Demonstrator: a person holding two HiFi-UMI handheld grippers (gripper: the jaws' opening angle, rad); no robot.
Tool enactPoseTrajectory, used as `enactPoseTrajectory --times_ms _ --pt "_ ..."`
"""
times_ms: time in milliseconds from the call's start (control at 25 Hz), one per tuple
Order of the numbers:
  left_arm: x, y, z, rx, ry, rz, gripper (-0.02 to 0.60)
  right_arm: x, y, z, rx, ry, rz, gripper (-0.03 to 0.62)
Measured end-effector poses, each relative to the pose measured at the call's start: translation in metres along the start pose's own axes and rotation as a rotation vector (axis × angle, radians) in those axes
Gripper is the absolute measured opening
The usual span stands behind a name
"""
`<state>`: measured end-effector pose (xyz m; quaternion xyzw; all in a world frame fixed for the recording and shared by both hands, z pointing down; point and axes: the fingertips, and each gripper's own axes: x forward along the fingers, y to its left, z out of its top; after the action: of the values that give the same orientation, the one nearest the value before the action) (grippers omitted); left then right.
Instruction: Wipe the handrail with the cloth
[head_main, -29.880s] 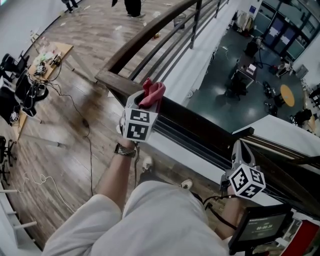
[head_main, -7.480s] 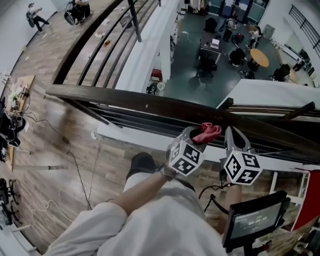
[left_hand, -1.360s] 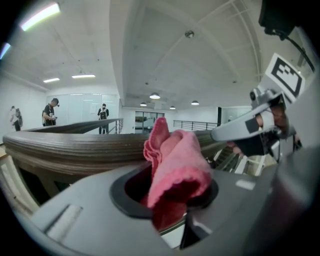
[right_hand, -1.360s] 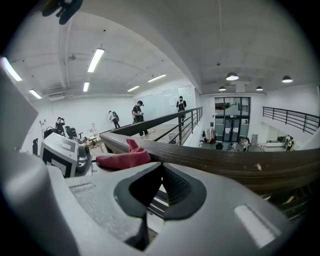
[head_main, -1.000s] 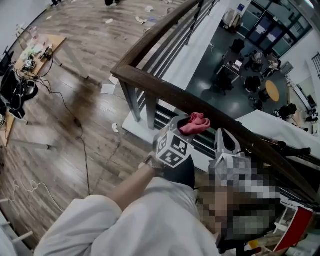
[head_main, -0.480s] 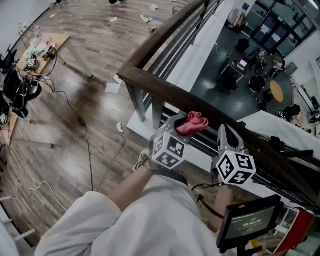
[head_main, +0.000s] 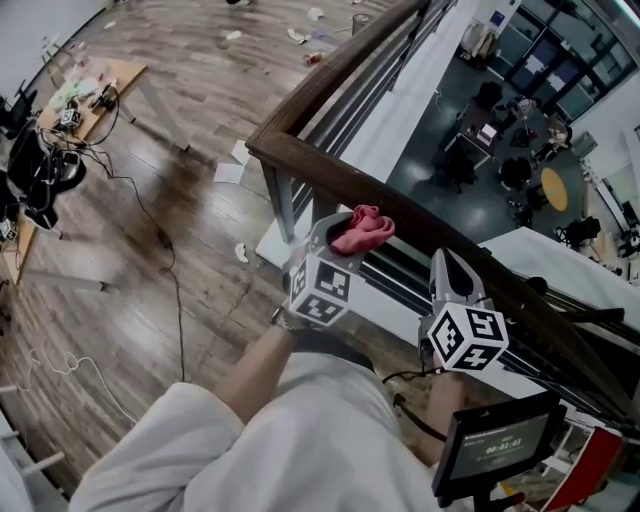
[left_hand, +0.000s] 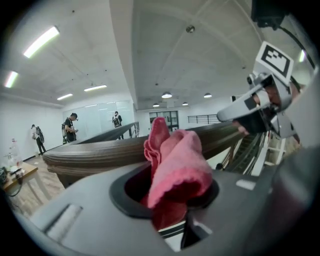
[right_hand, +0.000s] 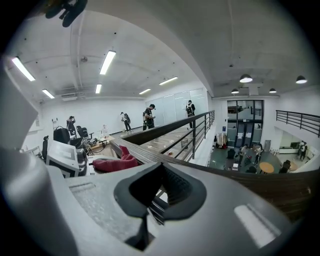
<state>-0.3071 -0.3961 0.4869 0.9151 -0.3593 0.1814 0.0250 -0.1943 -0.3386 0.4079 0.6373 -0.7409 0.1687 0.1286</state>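
Note:
A dark wooden handrail (head_main: 440, 240) runs from a corner at upper left down to the lower right. A pink cloth (head_main: 362, 228) lies bunched on top of it, a little right of that corner, with my left gripper (head_main: 345, 232) shut on it. In the left gripper view the cloth (left_hand: 175, 160) fills the left gripper (left_hand: 170, 197), pressed against the handrail (left_hand: 95, 152). My right gripper (head_main: 447, 270) sits shut and empty just below the rail, to the right of the left one. In the right gripper view the right gripper (right_hand: 159, 194) faces the handrail (right_hand: 245, 182), with the cloth (right_hand: 114, 163) to its left.
Beyond the rail is a drop to a lower floor (head_main: 470, 130) with desks and people. Metal bars (head_main: 345, 100) run under the rail. On the wooden floor lie cables (head_main: 170, 250) and a cluttered desk (head_main: 85, 95). A screen (head_main: 505, 445) hangs at lower right.
My left gripper has slid the cloth leftward along the handrail, nearer the corner. The right gripper has stayed low beside the rail.

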Motion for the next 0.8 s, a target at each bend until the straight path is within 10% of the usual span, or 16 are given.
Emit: enactPoseTrajectory --times_ms 800 --pt "-0.02 0.065 -0.013 -0.027 0.02 0.066 0.138 0.052 0.044 0.014 -0.028 0.017 0.094 0.003"
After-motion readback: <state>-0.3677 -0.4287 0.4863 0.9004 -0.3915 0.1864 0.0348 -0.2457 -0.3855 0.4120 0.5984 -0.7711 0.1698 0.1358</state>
